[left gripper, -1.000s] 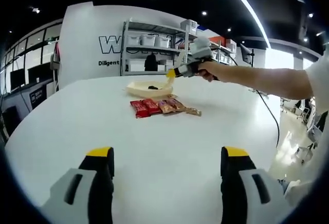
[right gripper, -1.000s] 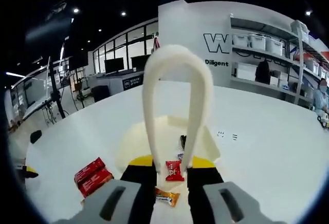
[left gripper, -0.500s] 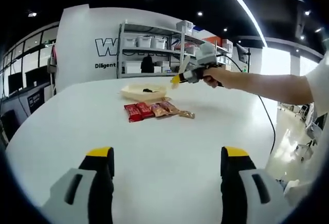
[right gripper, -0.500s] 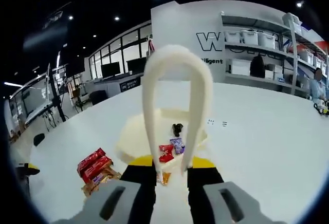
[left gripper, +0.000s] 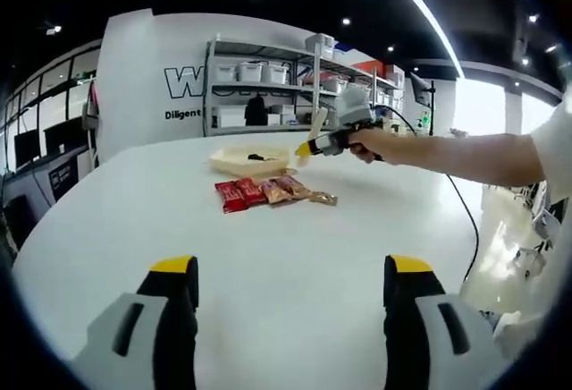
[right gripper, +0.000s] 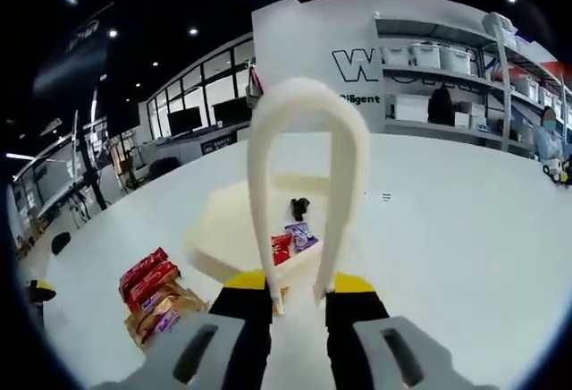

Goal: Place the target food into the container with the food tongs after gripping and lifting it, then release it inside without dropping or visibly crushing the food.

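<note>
Two jaws of right gripper (right gripper: 300, 293) clamped on cream plastic food tongs (right gripper: 307, 184); tong tips parted, nothing grasped. Red snack packet (right gripper: 281, 249) lies inside shallow cream container (right gripper: 223, 229), beside purple packet (right gripper: 301, 234). Left gripper (left gripper: 290, 293) held wide apart above white table (left gripper: 268, 256).

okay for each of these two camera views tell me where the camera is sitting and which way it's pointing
Left gripper view: rides on the left gripper, held low over the white table, facing the container and snack packets; a person's arm holds the right gripper there.
Right gripper view: rides on the right gripper, looking down along the food tongs it clamps, into the container holding snacks.
Shared: table, container, packets, shelving.
</note>
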The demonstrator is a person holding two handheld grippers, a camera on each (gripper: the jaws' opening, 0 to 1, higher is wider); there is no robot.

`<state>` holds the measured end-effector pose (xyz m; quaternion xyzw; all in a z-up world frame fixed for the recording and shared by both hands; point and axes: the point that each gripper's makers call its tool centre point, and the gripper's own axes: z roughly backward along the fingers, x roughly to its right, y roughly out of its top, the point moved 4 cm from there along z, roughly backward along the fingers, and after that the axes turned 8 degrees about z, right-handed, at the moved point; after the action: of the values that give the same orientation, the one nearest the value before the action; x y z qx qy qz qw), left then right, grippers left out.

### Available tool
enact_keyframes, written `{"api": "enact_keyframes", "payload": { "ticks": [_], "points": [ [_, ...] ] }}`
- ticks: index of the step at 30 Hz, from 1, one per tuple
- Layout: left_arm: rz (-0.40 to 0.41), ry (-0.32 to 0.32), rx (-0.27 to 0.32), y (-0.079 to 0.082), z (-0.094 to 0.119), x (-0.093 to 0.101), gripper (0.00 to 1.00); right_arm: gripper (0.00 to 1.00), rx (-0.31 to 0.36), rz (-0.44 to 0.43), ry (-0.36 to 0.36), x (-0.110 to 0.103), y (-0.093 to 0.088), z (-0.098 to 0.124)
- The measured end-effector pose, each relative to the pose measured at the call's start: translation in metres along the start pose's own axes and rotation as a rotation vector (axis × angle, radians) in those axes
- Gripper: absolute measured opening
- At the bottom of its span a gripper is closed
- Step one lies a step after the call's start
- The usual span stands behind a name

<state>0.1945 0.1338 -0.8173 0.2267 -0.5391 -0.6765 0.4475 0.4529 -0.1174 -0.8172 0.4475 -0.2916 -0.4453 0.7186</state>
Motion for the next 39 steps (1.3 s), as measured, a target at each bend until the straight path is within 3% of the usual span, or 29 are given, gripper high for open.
{"api": "enact_keyframes", "payload": {
  "ticks": [8,17,32,39],
  "points": [
    [-0.001,0.017,0.000,0.000,0.004,-0.004,0.84,0.16,0.000,0.014,-0.024,0.003,-0.002,-0.006],
    [0.003,0.021,0.003,-0.001,0.006,-0.006,0.84,0.16,-0.012,0.013,0.003,0.003,-0.006,-0.009],
    [-0.003,0.005,0.018,0.002,0.011,0.001,0.84,0.16,-0.017,0.011,0.079,-0.027,-0.007,-0.001],
    [-0.003,0.010,0.024,0.002,0.015,0.000,0.84,0.16,0.003,0.016,0.089,-0.032,0.004,-0.001]
  ]
}}
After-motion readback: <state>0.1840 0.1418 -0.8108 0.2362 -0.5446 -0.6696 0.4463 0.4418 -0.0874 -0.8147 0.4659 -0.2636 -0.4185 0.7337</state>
